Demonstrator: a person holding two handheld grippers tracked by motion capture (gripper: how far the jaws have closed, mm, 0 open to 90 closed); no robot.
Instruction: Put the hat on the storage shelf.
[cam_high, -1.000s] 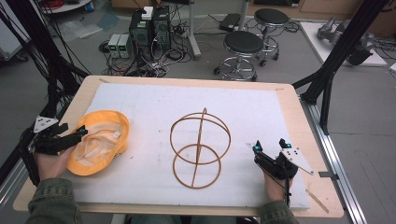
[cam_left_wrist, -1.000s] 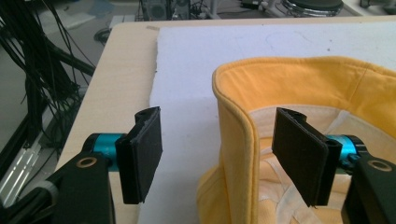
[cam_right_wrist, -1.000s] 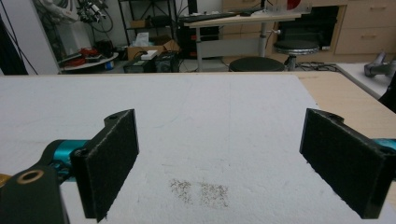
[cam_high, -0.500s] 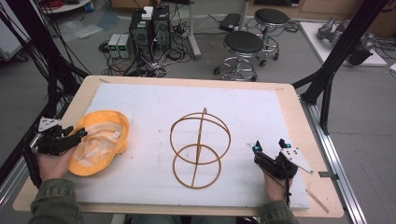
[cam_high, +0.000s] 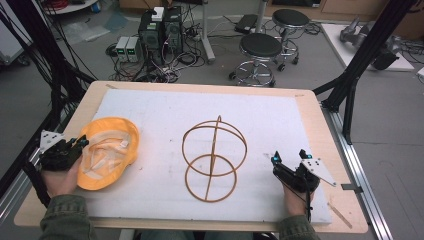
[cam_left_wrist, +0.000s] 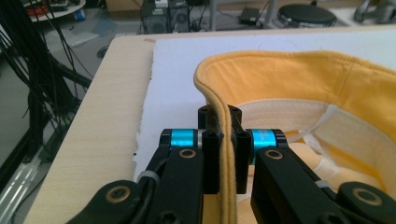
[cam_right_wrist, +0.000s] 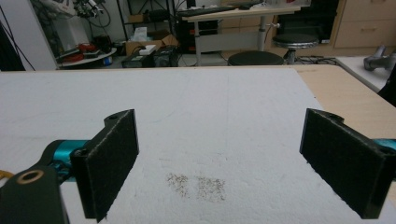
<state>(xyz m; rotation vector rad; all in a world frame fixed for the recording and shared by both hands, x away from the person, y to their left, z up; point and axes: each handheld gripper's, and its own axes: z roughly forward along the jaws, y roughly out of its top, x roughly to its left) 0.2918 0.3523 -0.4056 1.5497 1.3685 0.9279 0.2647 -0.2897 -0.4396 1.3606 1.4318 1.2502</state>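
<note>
Overall, the table (cam_high: 320, 107) carried a white foam mat (cam_high: 165, 105) over most of its top, and the wire hat stand (cam_high: 214, 157) stood upright near the mat's centre; it serves as the landmark for what follows. The yellow cap (cam_high: 107, 152) lay upturned on the mat, well to the left of the stand and apart from it, its pale inner band facing up. The left gripper (cam_high: 75, 145) sat at the cap's edge farthest from the stand. In the left gripper view its jaws were closed narrow on the cap's rim (cam_left_wrist: 225, 140), the piped edge running between the two pads. The right gripper (cam_high: 290, 157) rested on the mat to the right of the stand, near it but not touching; in the right gripper view its jaws stood wide apart with nothing but bare mat between them.

The step in hand is judged to be lifting the cap toward the stand. To do it well, the grip on the rim should stay firm and deep, since the soft cloth may slip or sag. The cap should be raised clear of the mat before travelling, so that it does not knock the light frame.
</note>
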